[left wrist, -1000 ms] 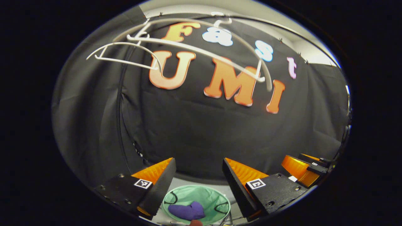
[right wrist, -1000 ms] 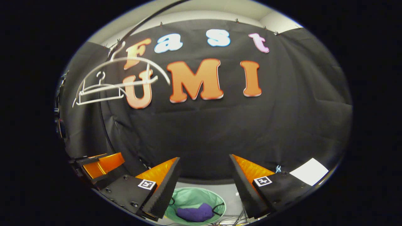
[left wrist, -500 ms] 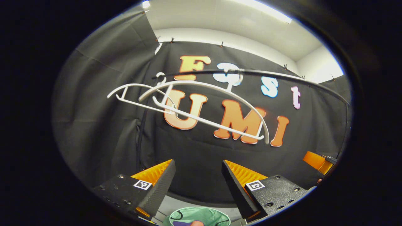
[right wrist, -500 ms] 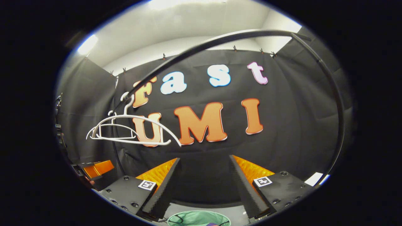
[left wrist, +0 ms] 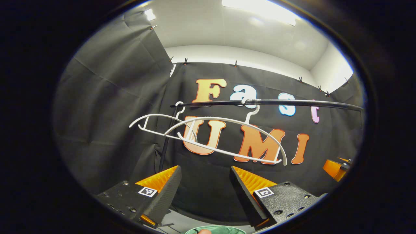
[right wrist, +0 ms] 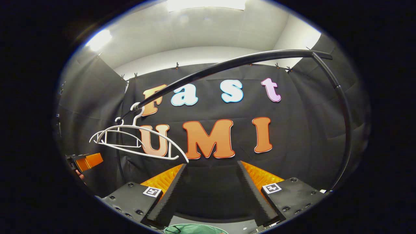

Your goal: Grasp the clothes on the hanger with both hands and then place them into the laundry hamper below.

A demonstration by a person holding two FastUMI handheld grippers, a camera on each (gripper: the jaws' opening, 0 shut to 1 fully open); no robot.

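Note:
Two bare white hangers (left wrist: 227, 136) hang from a black rail (left wrist: 276, 103); in the right gripper view the same hangers (right wrist: 136, 143) sit at the left under the rail (right wrist: 227, 65). My left gripper (left wrist: 204, 185) is open with nothing between its fingers, below the hangers. My right gripper (right wrist: 211, 187) is open too and holds nothing. The green hamper's rim (left wrist: 216, 230) peeks in at the bottom edge, and the hamper (right wrist: 195, 229) shows again below the right gripper. The right gripper (left wrist: 336, 168) appears far right in the left gripper view, and the left gripper (right wrist: 86, 161) far left in the right gripper view.
The rail bends down into an upright post (right wrist: 344, 130) at the right of the right gripper view. Another post (left wrist: 165, 146) stands behind the hangers. Black cloth walls close in the booth on the back and sides.
Both views have tilted upward: the hangers and rail dropped lower in view, the ceiling came in, and the hamper with the purple garment slid to the bottom edge. Both grippers stayed open.

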